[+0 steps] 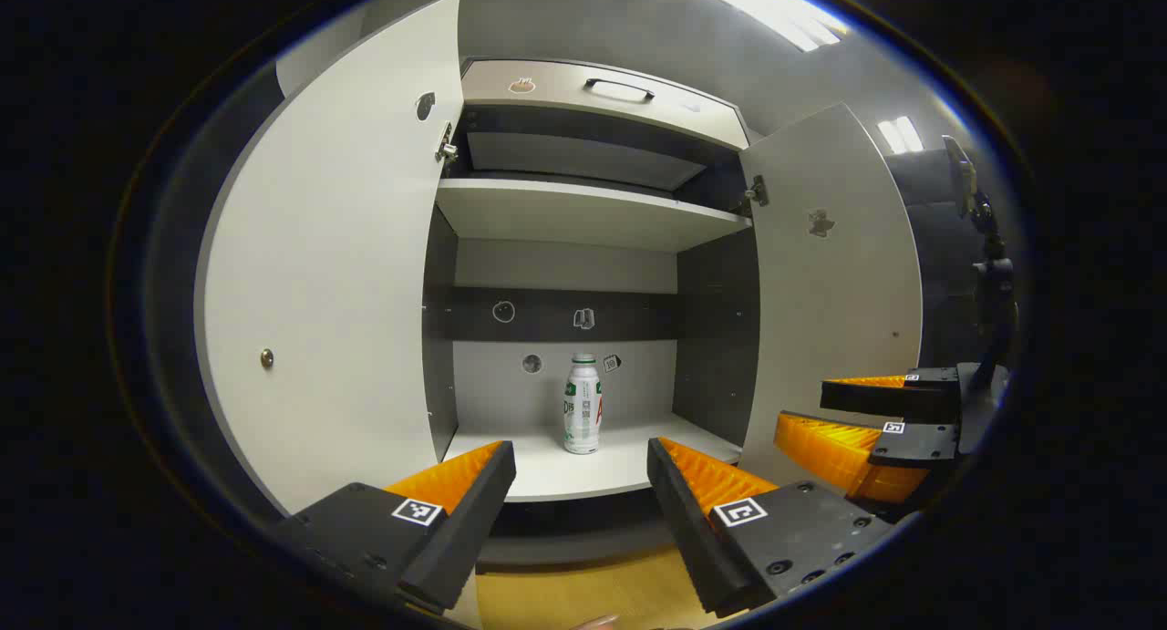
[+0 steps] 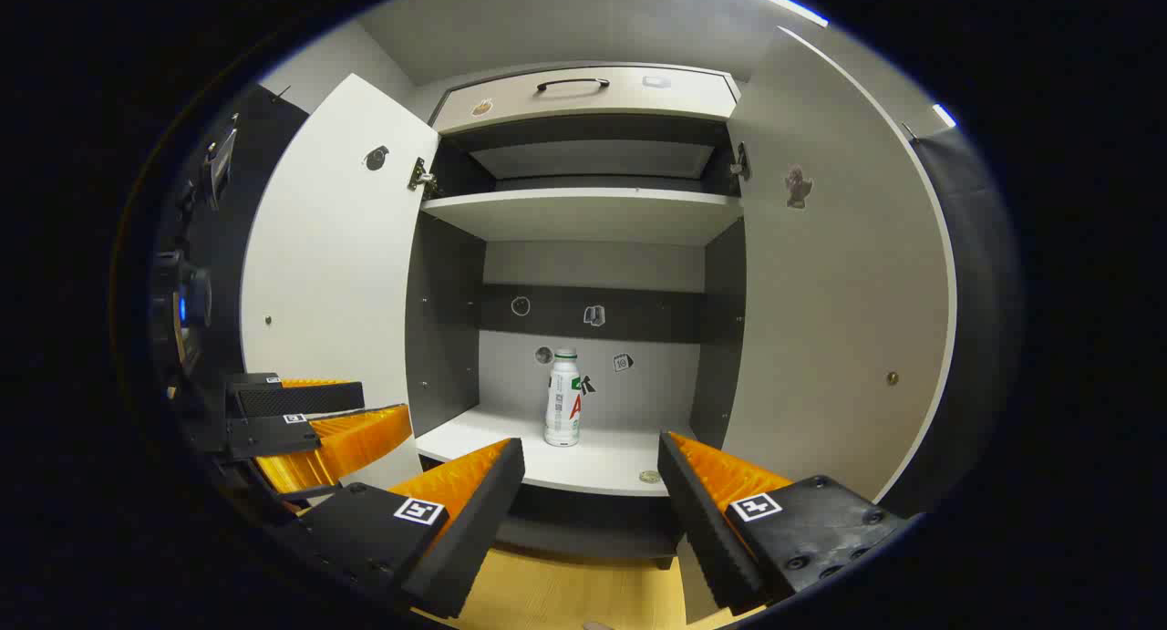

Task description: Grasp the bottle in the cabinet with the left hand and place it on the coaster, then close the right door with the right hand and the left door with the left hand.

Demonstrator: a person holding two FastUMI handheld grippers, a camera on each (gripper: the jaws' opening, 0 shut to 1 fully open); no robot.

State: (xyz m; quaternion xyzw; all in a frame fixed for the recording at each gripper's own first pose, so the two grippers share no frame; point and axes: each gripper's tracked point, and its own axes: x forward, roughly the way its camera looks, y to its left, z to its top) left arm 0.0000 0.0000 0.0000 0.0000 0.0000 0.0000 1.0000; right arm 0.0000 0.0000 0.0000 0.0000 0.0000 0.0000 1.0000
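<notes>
The bottle [image 1: 582, 404] stands upright, cap at 12 o'clock, mid-rear on the cabinet's lower shelf [image 1: 565, 470]; it is white with a green-and-red label. Both left tongs [image 1: 581, 470] and right tongs [image 2: 591, 470] gape empty, well short of it.

Drawer: a pale drawer front [image 1: 597, 97] with a dark bar handle [image 1: 619, 87] runs across the top, above the open compartments; a small sticker [image 1: 521, 85] sits near its left corner.
Upper shelf: a white shelf board [image 1: 583, 212] spans side to side below the drawer.
Back wall: a dark band [image 1: 556, 314] crosses it, carrying two small stickers [image 2: 521, 305]; more stickers sit on the pale panel beneath.
Small round object: lies near the front edge of the lower shelf, right of centre [image 2: 649, 476]; too small to identify.
Floor: yellow wood-look surface [image 2: 565, 598] below.
Ceiling light: bright strips [image 1: 766, 5] overhead.
</notes>
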